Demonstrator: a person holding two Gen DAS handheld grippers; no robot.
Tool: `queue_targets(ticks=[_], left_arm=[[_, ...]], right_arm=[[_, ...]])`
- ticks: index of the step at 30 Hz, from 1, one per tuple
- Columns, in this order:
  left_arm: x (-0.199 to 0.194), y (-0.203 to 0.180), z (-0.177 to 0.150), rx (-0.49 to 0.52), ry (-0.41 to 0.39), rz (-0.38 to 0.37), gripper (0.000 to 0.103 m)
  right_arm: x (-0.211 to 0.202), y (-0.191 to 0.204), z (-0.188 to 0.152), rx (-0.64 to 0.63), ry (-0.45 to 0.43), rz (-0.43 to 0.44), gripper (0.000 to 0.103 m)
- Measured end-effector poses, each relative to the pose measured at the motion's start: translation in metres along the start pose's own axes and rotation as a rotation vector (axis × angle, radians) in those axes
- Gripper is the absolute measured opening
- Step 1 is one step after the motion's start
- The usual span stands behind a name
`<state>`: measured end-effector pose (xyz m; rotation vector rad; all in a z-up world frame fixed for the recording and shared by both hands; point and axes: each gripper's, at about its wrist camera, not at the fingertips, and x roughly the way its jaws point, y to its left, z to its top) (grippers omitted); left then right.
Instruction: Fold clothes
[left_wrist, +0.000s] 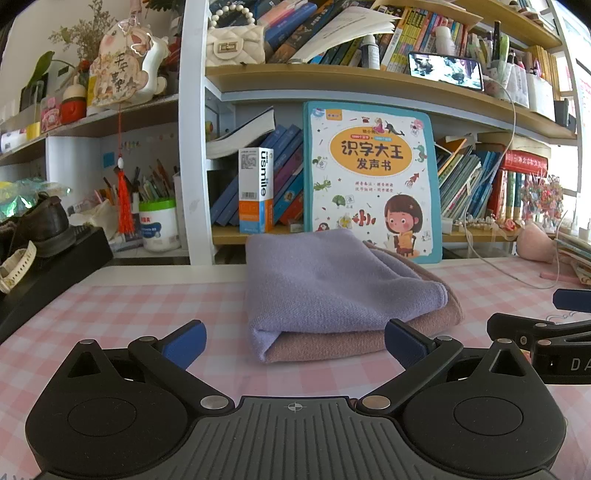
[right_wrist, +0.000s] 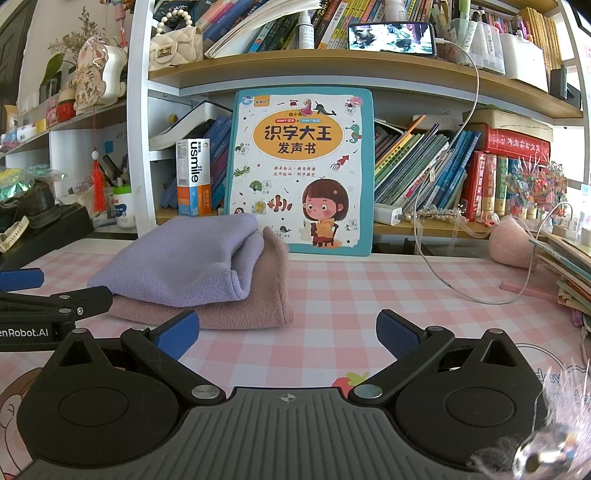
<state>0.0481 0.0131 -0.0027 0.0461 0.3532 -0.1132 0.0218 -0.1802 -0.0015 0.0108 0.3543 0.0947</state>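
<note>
Two folded cloths stacked, lavender cloth (left_wrist: 332, 284) over pink cloth (left_wrist: 369, 336), dead ahead of left gripper (left_wrist: 295, 345); right gripper (right_wrist: 288, 334) offset rightward; both jaws spread, empty.

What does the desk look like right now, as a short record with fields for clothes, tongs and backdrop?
clothes: folded lilac garment stacked on folded pink garment
surface: pink checked table cover
left tongs: open, empty, facing the stack
right tongs: open, empty, right of the stack
backdrop: children's book upright behind the clothes
</note>
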Motion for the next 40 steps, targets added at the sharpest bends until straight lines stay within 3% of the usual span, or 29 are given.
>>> queue_targets(ticks=[40], left_arm=[[-0.001, -0.0008, -0.0006, 0.007, -0.007, 0.0, 0.103]], right_arm=[[0.0007, 0.0001, 0.0006, -0.004, 0.005, 0.0, 0.103]])
